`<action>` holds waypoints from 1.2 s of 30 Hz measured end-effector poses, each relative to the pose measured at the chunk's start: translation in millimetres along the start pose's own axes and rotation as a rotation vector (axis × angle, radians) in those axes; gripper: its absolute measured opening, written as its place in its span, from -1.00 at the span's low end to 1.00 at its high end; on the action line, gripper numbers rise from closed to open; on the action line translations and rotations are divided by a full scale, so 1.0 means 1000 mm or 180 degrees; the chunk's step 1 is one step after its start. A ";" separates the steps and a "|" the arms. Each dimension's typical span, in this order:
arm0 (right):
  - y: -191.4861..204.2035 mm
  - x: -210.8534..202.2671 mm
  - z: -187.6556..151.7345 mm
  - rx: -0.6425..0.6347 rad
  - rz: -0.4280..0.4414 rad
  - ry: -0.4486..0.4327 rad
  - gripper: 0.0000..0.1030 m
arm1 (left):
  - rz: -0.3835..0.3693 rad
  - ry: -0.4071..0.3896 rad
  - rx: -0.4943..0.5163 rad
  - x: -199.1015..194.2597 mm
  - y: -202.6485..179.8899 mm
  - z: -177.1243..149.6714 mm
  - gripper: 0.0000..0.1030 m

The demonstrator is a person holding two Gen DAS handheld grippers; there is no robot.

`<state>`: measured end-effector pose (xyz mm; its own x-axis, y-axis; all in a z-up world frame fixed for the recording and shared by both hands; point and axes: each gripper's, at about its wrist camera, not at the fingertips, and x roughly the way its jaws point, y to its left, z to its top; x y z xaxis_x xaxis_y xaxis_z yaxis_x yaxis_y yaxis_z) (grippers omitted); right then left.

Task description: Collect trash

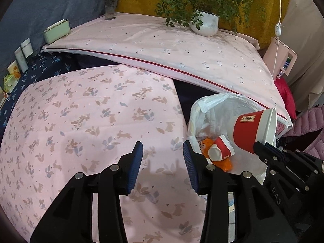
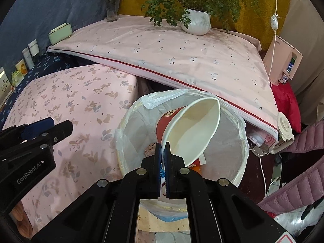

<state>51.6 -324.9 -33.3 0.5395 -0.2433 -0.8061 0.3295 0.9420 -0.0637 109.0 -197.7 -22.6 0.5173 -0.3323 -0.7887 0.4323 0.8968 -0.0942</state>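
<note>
A big red paper cup [image 1: 249, 131] with a white inside [image 2: 194, 129] hangs tilted over the trash bin [image 2: 228, 145]. My right gripper [image 2: 162, 143] is shut on its rim and also shows in the left wrist view [image 1: 261, 148]. The bin, lined with a white plastic bag [image 1: 214, 109], holds a small red-and-white cup [image 1: 221, 147] and an orange wrapper [image 1: 206, 143]. My left gripper [image 1: 163, 144] stands open with nothing between its blue pads, above the rabbit-print cloth, just left of the bin. It also shows at the left edge of the right wrist view [image 2: 58, 124].
A pink rabbit-print cloth [image 1: 81, 121] covers the near surface. Behind it is a higher pale pink surface [image 1: 162, 46] bearing a potted plant [image 1: 205, 23], a vase [image 1: 111, 4] and a green box [image 1: 56, 31]. A pink appliance [image 2: 283, 64] and a padded jacket [image 2: 293, 182] are right of the bin.
</note>
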 end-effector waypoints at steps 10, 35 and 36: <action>0.017 0.001 -0.007 -0.0119 0.0024 0.0061 -0.51 | 0.0206 -0.0035 -0.0057 -0.009 0.021 -0.008 -0.05; 0.042 -0.052 -0.037 -0.0256 -0.0152 -0.0057 0.38 | 0.0482 -0.0138 0.0017 -0.054 0.034 -0.048 0.55; 0.042 -0.053 -0.039 -0.0257 -0.0158 -0.0059 0.42 | 0.0495 -0.0133 0.0013 -0.054 0.035 -0.050 0.55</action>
<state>6.6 -263.6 -15.8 0.5386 -0.2936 -0.7898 0.2932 0.9441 -0.1510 59.5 -133.5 -13.0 0.6086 -0.2014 -0.7675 0.3475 0.9372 0.0296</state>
